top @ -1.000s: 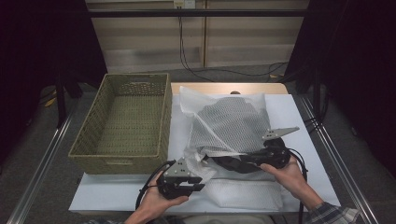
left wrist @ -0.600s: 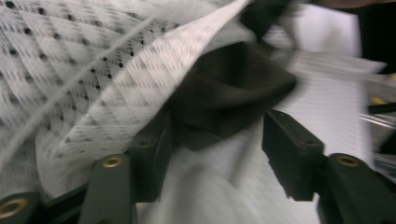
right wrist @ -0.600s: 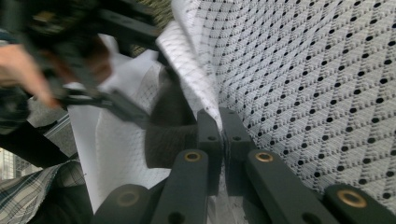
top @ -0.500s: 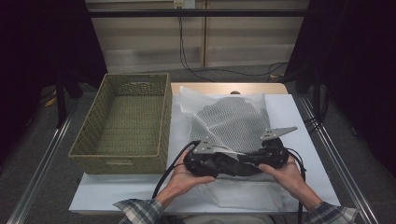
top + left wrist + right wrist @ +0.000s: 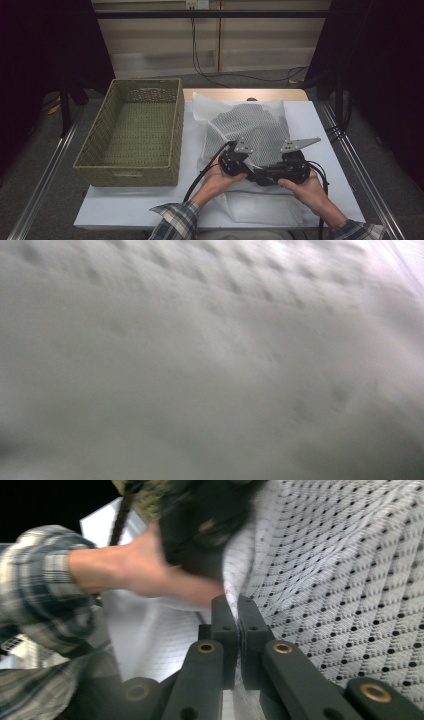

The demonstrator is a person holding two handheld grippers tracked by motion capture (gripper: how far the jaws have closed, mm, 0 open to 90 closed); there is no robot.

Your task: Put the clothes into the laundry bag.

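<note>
Pinching the mesh laundry bag (image 5: 340,580) in the right gripper (image 5: 239,611); closing the left gripper (image 5: 235,159) against the mesh beside it.

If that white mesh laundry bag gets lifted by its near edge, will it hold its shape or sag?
Probably sag: the mesh laundry bag lies rumpled and folded on the table, so it looks floppy. It seems light, being thin perforated fabric. The right gripper pinches one thin layer, so the rest would likely drape.
</note>
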